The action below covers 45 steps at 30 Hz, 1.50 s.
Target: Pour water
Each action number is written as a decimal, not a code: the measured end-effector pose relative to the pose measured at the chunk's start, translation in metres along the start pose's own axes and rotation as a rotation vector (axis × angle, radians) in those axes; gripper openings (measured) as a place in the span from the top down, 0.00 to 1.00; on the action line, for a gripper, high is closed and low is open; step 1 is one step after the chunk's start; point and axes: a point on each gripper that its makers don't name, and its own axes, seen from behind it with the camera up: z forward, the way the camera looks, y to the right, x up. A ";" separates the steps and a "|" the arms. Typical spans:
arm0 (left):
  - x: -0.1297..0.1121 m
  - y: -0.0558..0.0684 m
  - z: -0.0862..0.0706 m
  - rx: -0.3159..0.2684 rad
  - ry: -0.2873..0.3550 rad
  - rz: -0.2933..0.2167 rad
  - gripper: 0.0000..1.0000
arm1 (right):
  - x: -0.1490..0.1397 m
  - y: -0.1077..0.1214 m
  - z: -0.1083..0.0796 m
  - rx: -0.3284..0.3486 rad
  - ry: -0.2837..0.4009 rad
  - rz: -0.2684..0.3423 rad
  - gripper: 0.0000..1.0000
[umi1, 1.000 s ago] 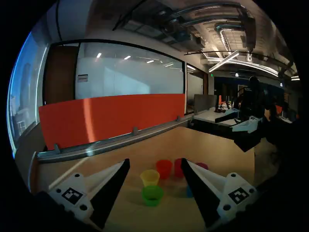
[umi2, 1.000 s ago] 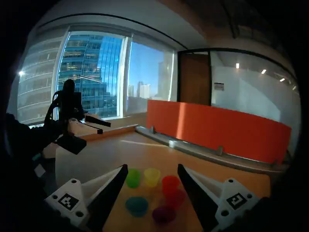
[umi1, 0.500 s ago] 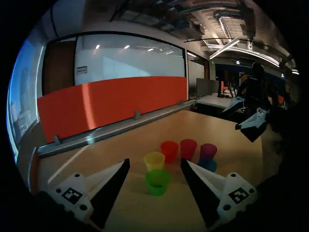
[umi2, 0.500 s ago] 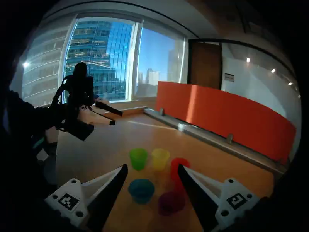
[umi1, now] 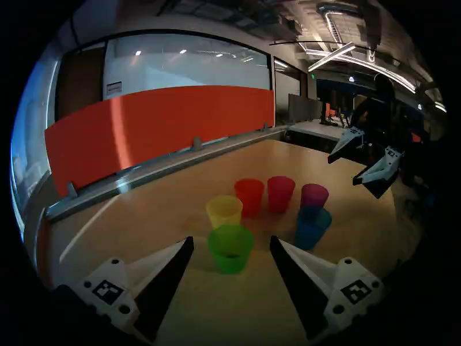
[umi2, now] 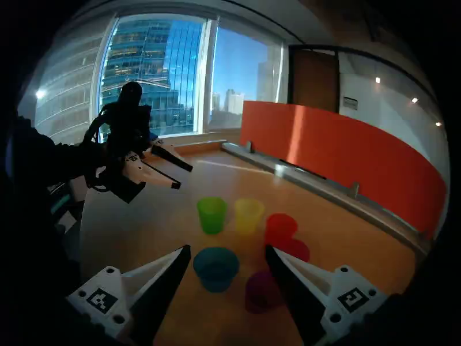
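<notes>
With left tool [umi1: 231, 239] and right tool [umi2: 227, 248] both spread and empty, could knock the green cup [umi1: 230, 259] into the yellow cup [umi1: 224, 211] just behind if closing off-centre.

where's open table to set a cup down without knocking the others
Bare tabletop runs between the yellow cup and the rail under the orange partition. More lies left of the green cup in the right gripper view, toward the left gripper. Crowded: the six cups cluster tightly, with only narrow gaps between.
</notes>
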 end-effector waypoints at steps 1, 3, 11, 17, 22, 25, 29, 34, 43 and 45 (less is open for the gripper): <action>-0.003 0.000 0.002 -0.001 -0.007 0.001 0.02 | -0.003 -0.001 0.002 0.002 -0.005 -0.003 0.00; -0.010 0.001 0.006 -0.004 -0.021 0.004 0.02 | -0.009 -0.002 0.005 0.005 -0.016 -0.008 0.00; -0.029 0.007 0.020 -0.025 -0.068 0.018 0.02 | -0.024 -0.003 0.015 0.017 -0.047 -0.003 0.00; -0.043 0.007 0.029 -0.027 -0.115 0.028 0.02 | -0.029 -0.005 0.022 0.026 -0.061 -0.009 0.00; -0.054 0.003 0.039 -0.023 -0.151 0.042 0.02 | -0.032 -0.007 0.028 0.035 -0.071 -0.008 0.00; -0.057 0.001 0.046 -0.020 -0.165 0.042 0.02 | -0.034 -0.008 0.031 0.041 -0.076 -0.007 0.00; -0.059 0.000 0.054 -0.027 -0.177 0.037 0.02 | -0.039 -0.008 0.035 0.045 -0.088 -0.010 0.00; -0.061 0.000 0.064 -0.041 -0.189 0.042 0.01 | -0.043 -0.009 0.039 0.052 -0.097 -0.012 0.00; -0.063 -0.001 0.082 -0.059 -0.211 0.032 0.02 | -0.048 -0.010 0.044 0.063 -0.110 -0.015 0.00; -0.061 -0.003 0.085 -0.054 -0.211 0.033 0.02 | -0.048 -0.010 0.044 0.064 -0.113 -0.018 0.00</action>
